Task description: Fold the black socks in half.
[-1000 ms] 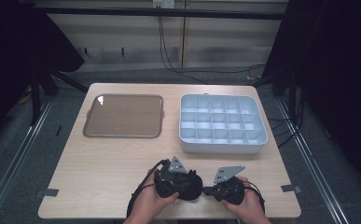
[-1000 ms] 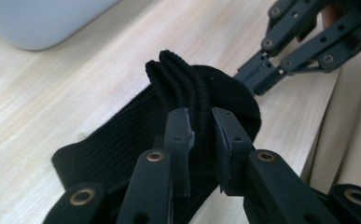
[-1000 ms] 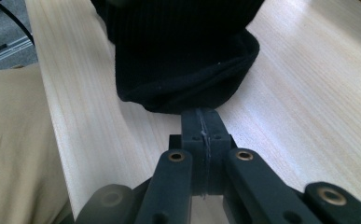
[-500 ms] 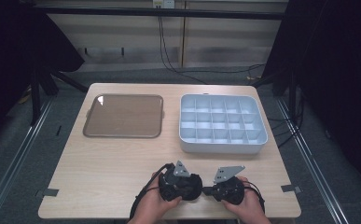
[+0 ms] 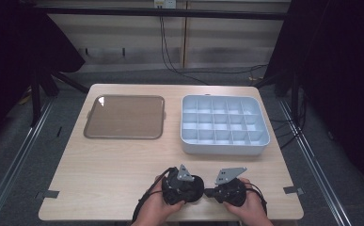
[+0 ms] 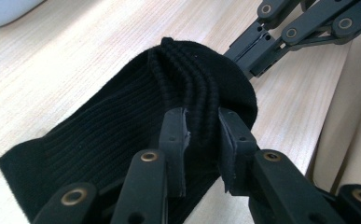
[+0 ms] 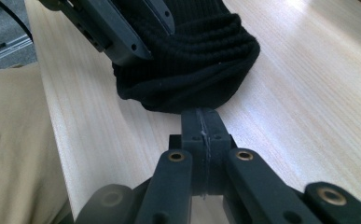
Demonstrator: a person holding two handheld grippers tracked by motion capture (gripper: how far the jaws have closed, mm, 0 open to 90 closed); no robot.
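Both grippers are working a black knit sock (image 6: 122,126) near the desk's (image 5: 114,165) front edge.
The left gripper (image 6: 201,140) view is showing its fingers, which have just been opening, pinching a ribbed fold; the right gripper (image 7: 201,123) view is showing its fingers pressed together, touching the sock's edge.

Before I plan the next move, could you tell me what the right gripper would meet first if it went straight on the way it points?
The black knitted cloth, directly ahead of the right gripper, whose jaws are shut; they look nearly touching it already.

So there's a light wooden table (image 5: 114,165) as the base of everything. Toward its far side sits a white compartment box (image 5: 224,123), a grid of little cells, all looking bare. Just left of that box, with a small gap between them, lies a flat brownish tray (image 5: 124,117) with rounded corners. Past the table's far edge, black cables (image 5: 170,52) trail across the floor.
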